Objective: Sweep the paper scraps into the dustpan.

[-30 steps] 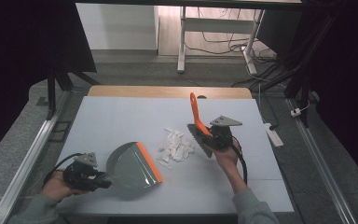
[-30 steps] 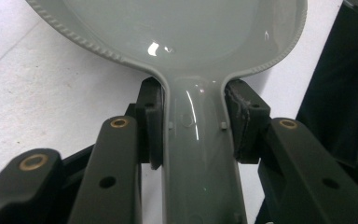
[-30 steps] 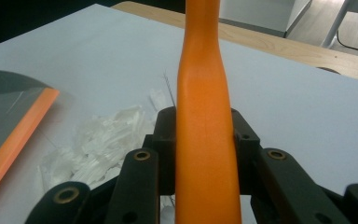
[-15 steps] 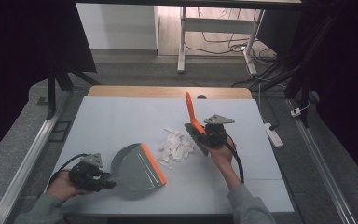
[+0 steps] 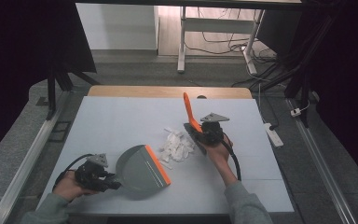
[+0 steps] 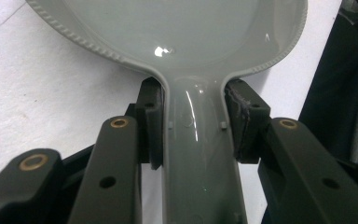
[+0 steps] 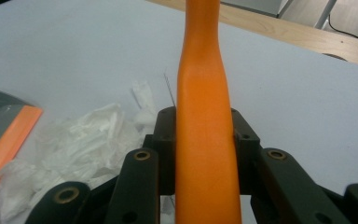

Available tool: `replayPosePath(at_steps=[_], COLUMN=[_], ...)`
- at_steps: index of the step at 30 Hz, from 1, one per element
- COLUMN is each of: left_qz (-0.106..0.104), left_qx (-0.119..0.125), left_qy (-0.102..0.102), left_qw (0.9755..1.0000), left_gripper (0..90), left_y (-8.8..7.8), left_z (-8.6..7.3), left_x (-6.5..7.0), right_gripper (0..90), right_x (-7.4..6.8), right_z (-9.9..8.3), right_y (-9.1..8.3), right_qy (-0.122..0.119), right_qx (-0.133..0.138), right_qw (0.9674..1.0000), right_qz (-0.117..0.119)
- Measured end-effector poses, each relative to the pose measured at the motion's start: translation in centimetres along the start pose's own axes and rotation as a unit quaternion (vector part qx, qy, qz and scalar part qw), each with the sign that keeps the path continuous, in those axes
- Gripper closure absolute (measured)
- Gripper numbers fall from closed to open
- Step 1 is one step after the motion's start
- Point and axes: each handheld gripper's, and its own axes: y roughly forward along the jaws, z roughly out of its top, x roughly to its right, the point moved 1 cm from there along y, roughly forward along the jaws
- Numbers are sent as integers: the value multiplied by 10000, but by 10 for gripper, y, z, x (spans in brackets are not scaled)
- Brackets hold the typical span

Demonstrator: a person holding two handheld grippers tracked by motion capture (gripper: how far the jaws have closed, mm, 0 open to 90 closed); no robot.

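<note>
Jaws clamped as before; brush (image 5: 189, 114) nearer paper scraps (image 5: 177, 145), dustpan (image 5: 142, 171) lower.

The table (image 5: 121, 121) is evenly and softly lit from above, and dark curtains surround it. A brighter floor patch lies beyond the table. A glare spot shines on the dustpan (image 6: 168, 28). The brush handle (image 7: 205, 140) looms soft and blurred up close.

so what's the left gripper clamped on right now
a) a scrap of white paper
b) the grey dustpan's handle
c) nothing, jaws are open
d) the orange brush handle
b: in the left gripper view the left gripper has a pad pressed on each side of the grey dustpan handle, while the orange brush handle sits in the right gripper.
</note>
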Motion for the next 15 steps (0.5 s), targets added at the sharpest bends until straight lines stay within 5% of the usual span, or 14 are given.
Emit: replayPosePath(at_steps=[15], left_qz=[-5], left_qx=[10], left_qy=[-31], left_qw=[10000], left_gripper=[608], left_y=[2], left_z=[2], left_x=[0], right_gripper=[703], right_x=[0], right_z=[1], right_y=[10], right_qy=[-45], right_qx=[-108], right_qw=[9999], right_qz=[-29])
